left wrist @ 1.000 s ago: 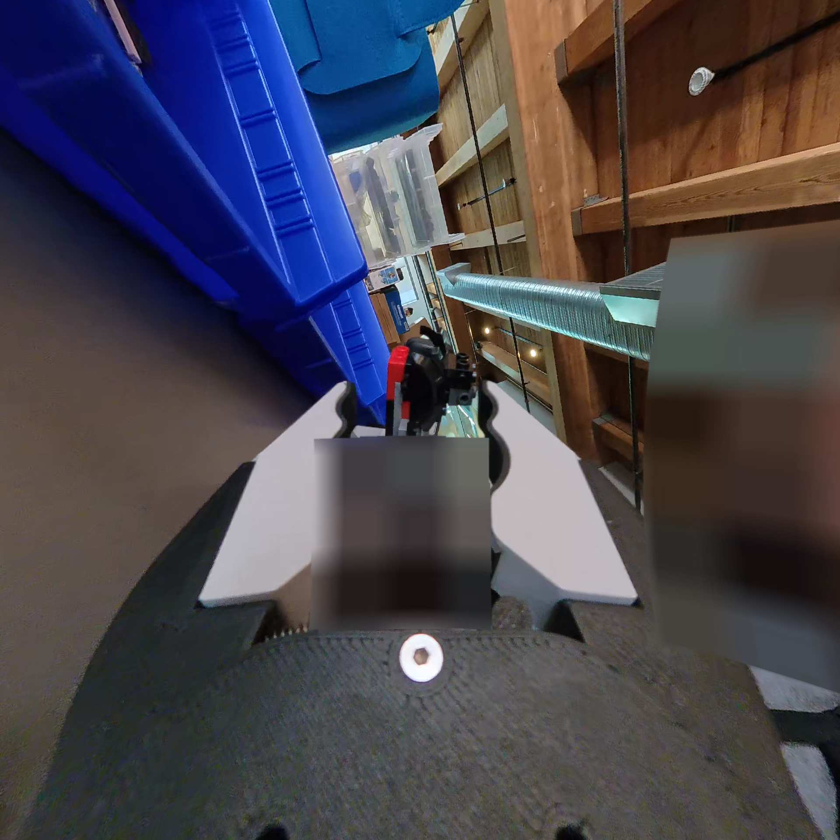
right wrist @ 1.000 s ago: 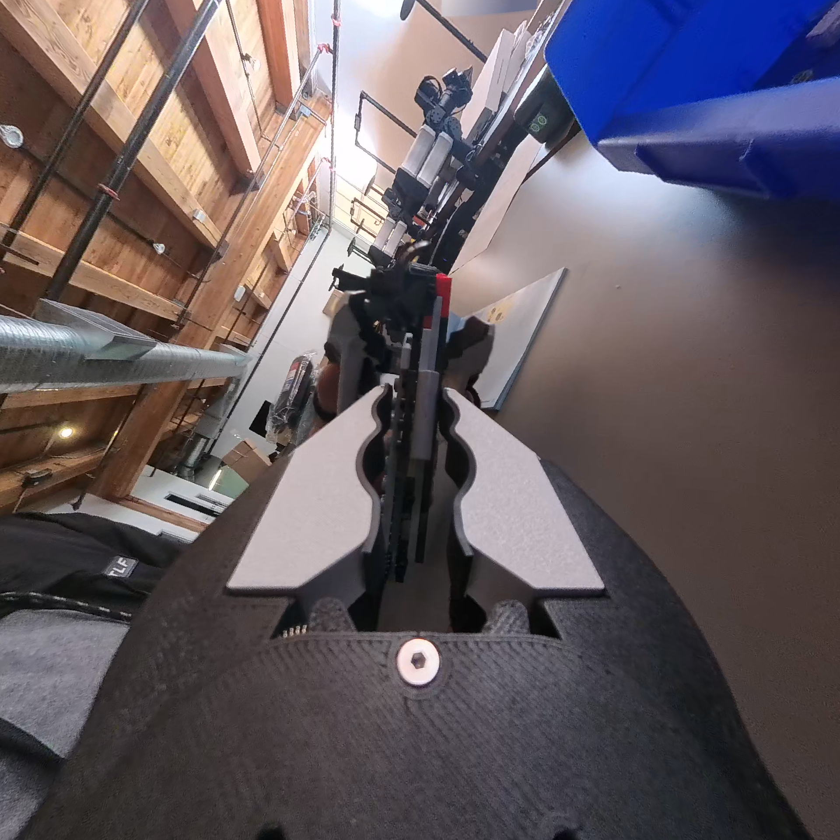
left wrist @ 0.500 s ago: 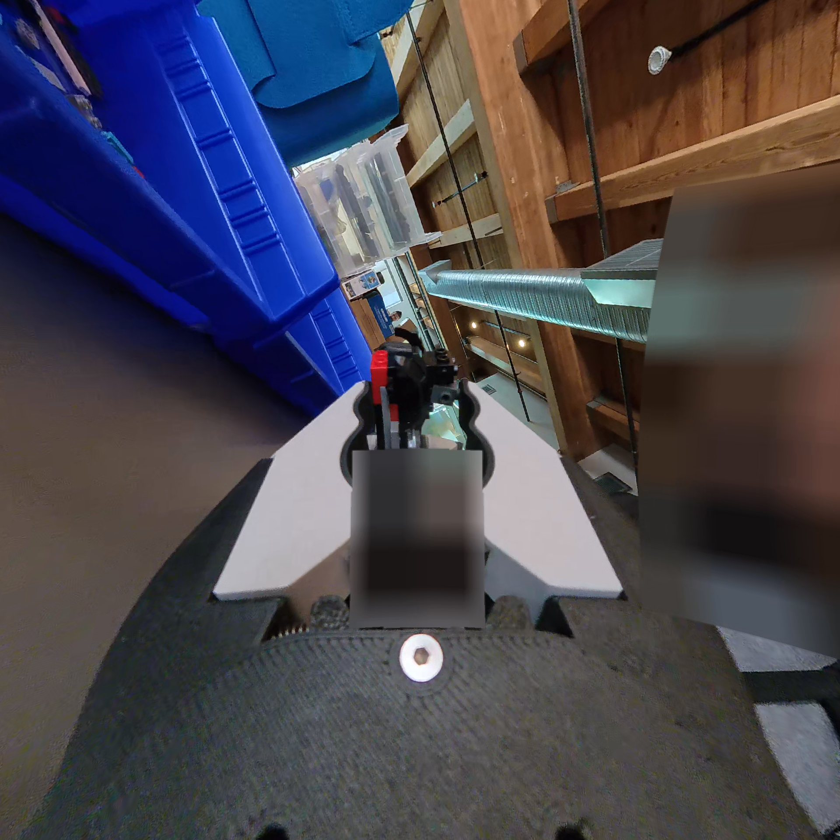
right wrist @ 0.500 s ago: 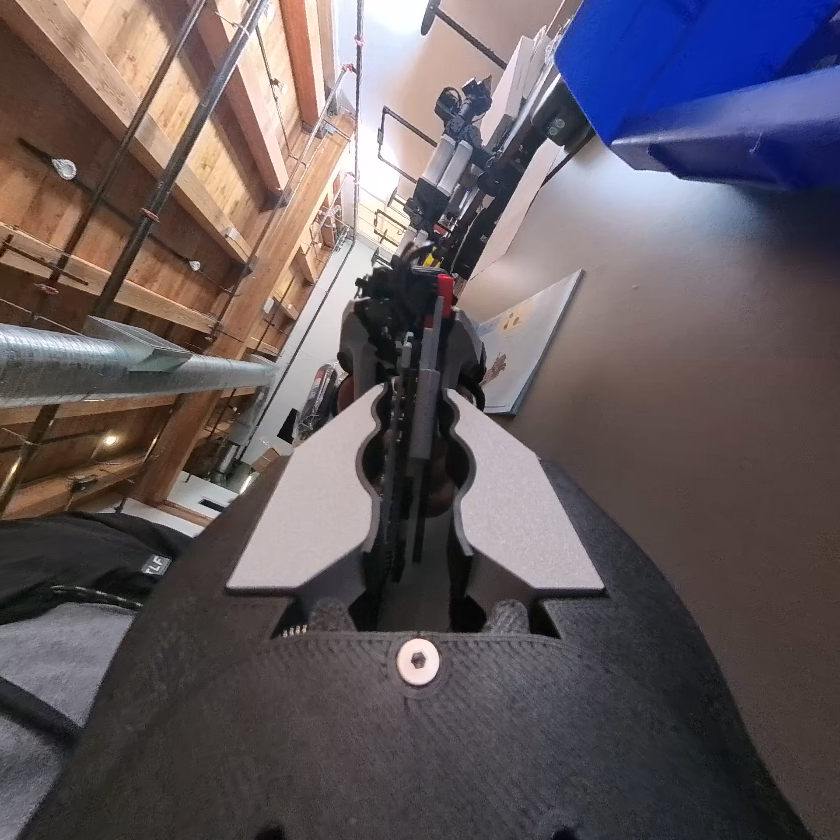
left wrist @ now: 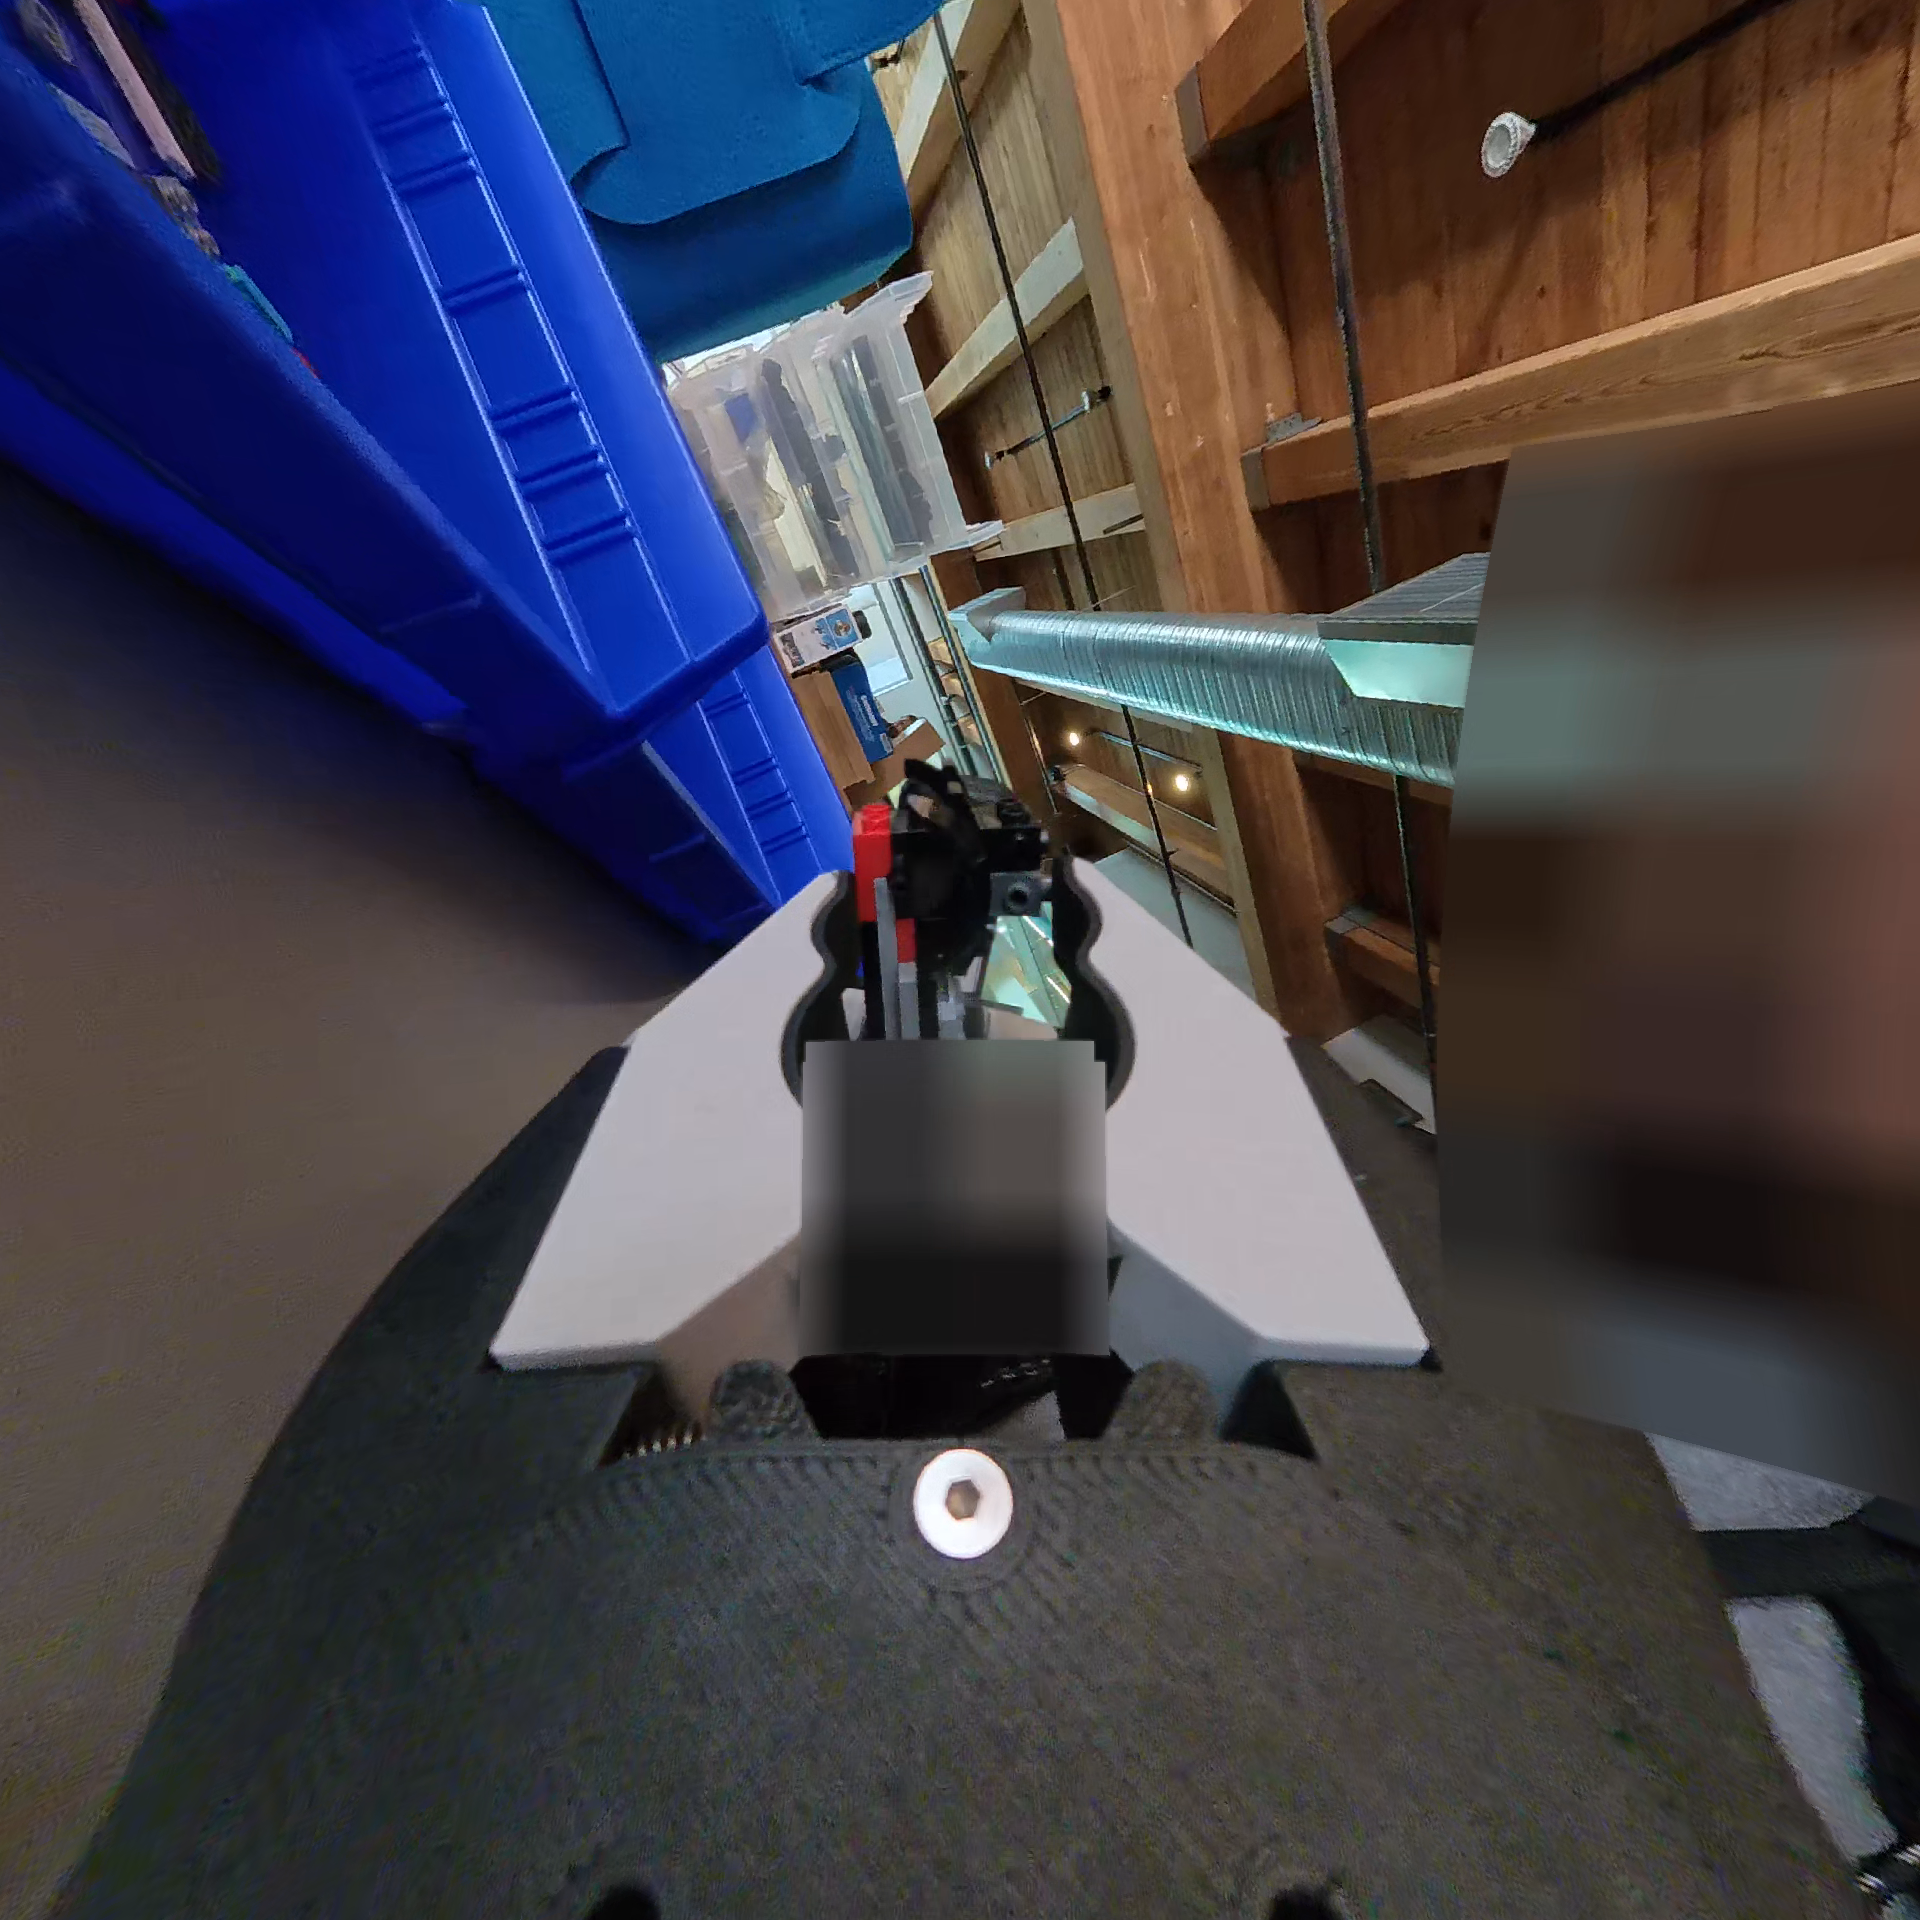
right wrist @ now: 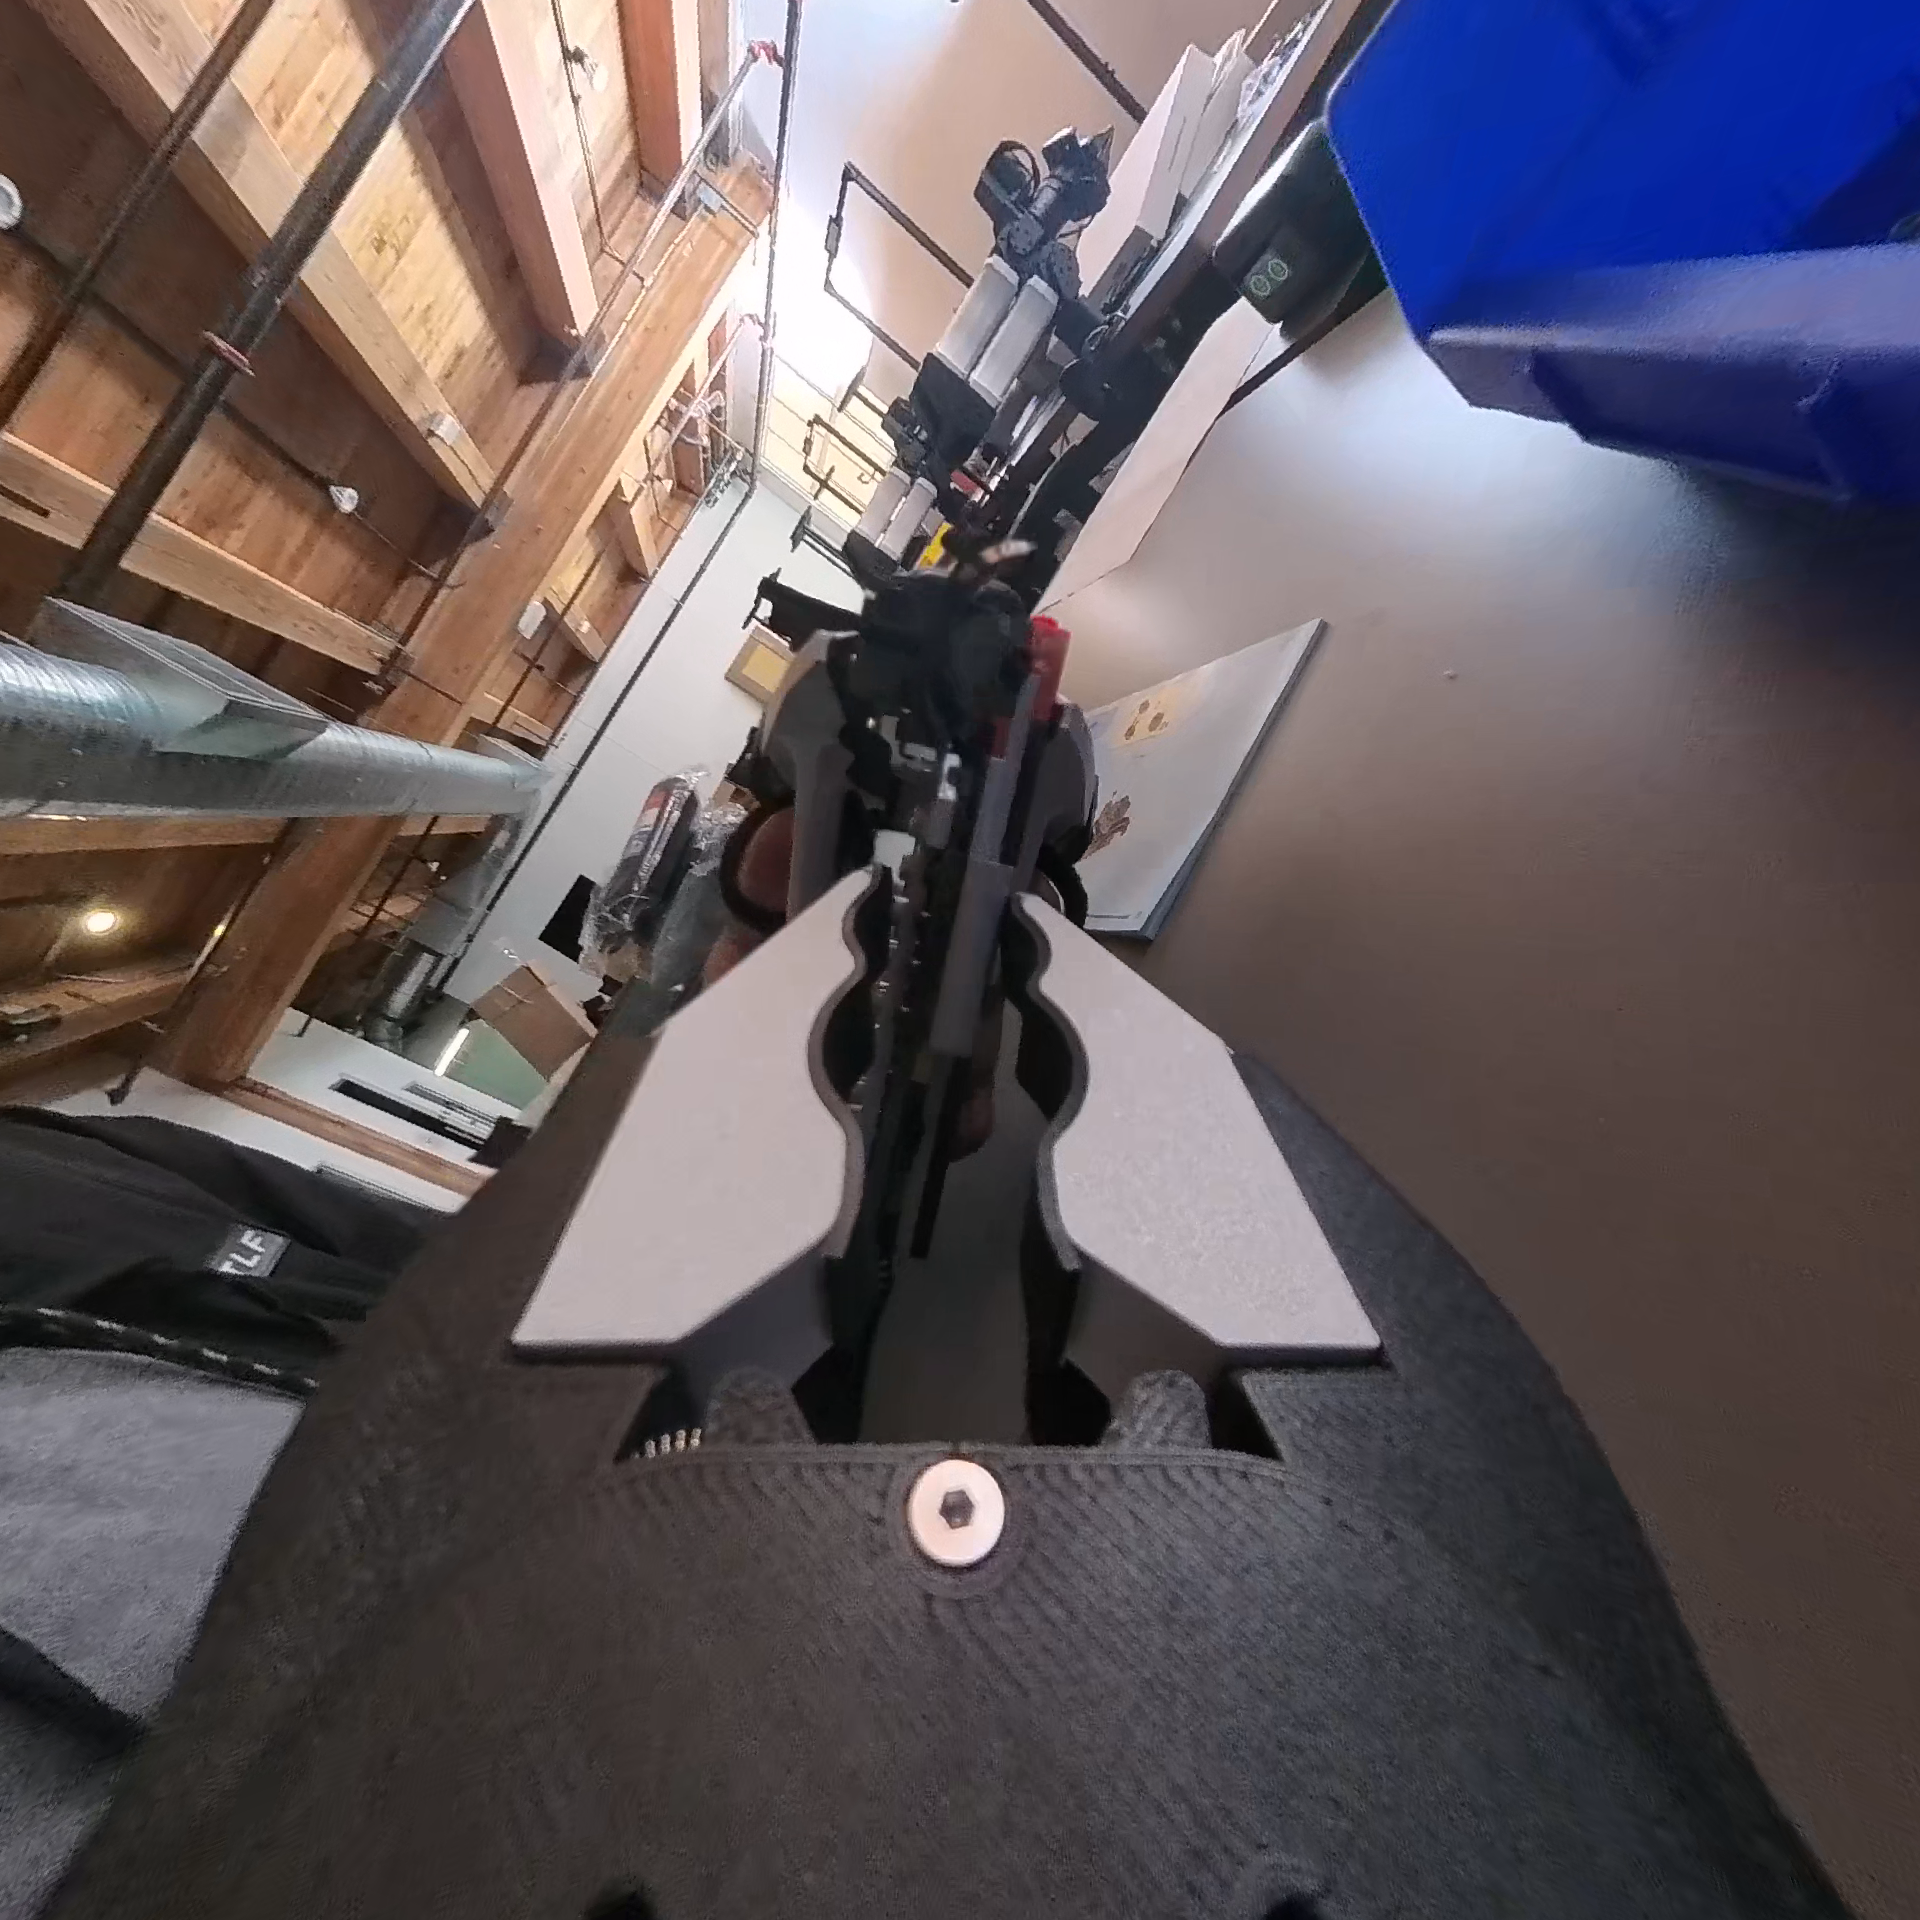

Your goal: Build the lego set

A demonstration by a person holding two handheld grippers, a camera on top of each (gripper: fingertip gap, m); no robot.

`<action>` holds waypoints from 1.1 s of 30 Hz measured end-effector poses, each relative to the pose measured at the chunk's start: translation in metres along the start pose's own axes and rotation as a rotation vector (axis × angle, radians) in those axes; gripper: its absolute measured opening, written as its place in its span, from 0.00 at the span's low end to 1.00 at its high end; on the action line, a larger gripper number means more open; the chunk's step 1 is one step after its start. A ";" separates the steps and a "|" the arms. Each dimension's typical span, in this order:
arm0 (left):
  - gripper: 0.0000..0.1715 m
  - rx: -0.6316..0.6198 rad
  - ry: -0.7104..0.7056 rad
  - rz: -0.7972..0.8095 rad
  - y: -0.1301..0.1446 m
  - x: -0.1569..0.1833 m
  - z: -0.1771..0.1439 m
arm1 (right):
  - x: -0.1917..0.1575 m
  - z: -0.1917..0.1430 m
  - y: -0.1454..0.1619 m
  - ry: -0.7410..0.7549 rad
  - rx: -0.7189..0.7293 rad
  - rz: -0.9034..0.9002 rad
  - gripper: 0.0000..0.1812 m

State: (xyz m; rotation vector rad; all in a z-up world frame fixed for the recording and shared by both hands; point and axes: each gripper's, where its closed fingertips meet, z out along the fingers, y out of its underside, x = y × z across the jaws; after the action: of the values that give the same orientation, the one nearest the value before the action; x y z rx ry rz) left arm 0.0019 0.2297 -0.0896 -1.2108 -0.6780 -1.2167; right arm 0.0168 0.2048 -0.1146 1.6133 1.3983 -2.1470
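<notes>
A black, grey and red lego model (left wrist: 940,883) is held up in the air above the brown table (left wrist: 260,1039). My left gripper (left wrist: 948,899) has its jaws closed in on the model's far end. In the right wrist view the same model (right wrist: 971,821) runs edge-on between the pads of my right gripper (right wrist: 940,909), which is shut on its flat grey and black part. The left gripper's fingers (right wrist: 816,748) show beyond it, either side of the model. A mosaic patch hides the model's near part in the left wrist view.
Stacked blue bins (left wrist: 468,416) stand along the table's back, also in the right wrist view (right wrist: 1662,208). An instruction booklet (right wrist: 1195,769) lies on the table (right wrist: 1558,935). A metal duct (left wrist: 1195,665) and wooden beams are overhead. A person's dark clothing (right wrist: 125,1247) is at lower left. The tips of both grippers are at nearly the same place.
My left gripper's jaws have narrowed from a wide gap onto the model. The right gripper has kept its hold. Both views have tilted a little.
</notes>
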 end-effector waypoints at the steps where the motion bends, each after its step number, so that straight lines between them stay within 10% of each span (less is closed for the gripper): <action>1: 0.21 -0.004 -0.008 0.003 0.000 -0.001 0.000 | 0.000 0.001 0.001 0.005 -0.005 -0.009 0.13; 33: 0.21 -0.042 -0.039 0.026 0.003 -0.005 -0.004 | 0.005 0.008 0.011 0.039 -0.067 -0.017 0.13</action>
State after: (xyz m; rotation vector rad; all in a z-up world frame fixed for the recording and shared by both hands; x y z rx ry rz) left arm 0.0029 0.2267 -0.0961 -1.2779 -0.6666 -1.1939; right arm 0.0156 0.1951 -0.1246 1.6339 1.4841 -2.0647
